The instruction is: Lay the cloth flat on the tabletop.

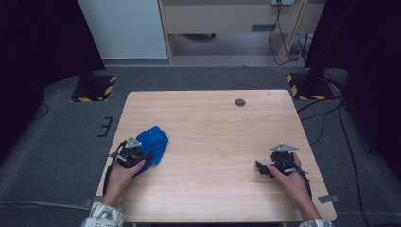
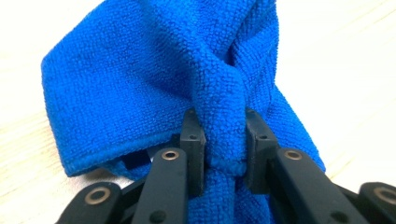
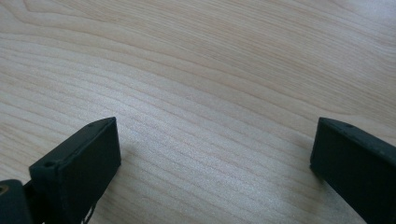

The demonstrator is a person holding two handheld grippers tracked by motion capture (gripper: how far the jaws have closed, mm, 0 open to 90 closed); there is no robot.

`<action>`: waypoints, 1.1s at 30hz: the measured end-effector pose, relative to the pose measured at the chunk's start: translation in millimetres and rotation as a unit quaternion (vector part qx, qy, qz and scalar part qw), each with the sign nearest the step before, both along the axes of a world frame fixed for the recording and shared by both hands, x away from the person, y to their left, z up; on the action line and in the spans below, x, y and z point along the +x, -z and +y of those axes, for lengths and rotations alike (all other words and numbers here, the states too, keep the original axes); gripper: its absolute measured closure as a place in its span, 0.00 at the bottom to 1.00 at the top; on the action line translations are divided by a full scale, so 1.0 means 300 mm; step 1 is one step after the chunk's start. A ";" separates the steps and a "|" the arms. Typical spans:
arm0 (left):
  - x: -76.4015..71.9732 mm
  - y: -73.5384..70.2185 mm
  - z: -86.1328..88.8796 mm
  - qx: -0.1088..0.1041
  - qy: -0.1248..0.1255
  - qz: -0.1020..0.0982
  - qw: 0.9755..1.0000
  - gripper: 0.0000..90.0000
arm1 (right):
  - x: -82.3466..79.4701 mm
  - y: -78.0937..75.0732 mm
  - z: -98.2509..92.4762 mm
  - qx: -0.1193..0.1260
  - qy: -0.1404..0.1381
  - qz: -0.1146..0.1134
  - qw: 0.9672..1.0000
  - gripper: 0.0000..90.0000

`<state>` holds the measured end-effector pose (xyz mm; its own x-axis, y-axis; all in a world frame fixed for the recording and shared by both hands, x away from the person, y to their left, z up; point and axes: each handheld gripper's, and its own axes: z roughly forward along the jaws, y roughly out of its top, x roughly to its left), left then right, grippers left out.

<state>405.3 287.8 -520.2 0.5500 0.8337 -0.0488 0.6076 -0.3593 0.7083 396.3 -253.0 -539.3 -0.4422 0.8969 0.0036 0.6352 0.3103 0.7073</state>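
Dim high view, dark edges, close views bright, glare on wood

A blue cloth [image 1: 153, 143] lies bunched on the table [image 1: 213, 123] at about eight o'clock, with the left gripper [image 1: 137, 153] touching its near edge. The right gripper [image 1: 265, 168] rests at four o'clock, well apart.

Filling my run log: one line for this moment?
left claw: shut on cloth | right claw: open, over table
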 end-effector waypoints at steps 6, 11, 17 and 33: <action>-0.016 -0.025 -0.058 -0.002 0.021 -0.011 1.000 0.82 | -0.001 0.000 0.000 -0.001 0.000 -0.001 1.000 0.02; -0.037 -0.058 -0.143 -0.014 0.044 -0.027 0.999 0.82 | -0.001 0.000 0.000 0.000 0.000 0.000 1.000 0.02; -0.054 -0.107 -0.260 -0.028 0.081 -0.049 0.995 0.82 | 0.000 0.000 0.000 0.000 -0.001 0.000 1.000 0.02; -0.044 -0.138 -0.489 -0.029 0.140 -0.058 0.988 0.83 | 0.001 0.000 -0.001 0.000 -0.002 0.000 1.000 0.02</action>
<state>392.2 141.0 -478.9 0.7629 0.6463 -0.0159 0.4040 -0.4575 0.7921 396.6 -253.2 -539.3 -0.4456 0.8952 0.0043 0.6346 0.3125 0.7068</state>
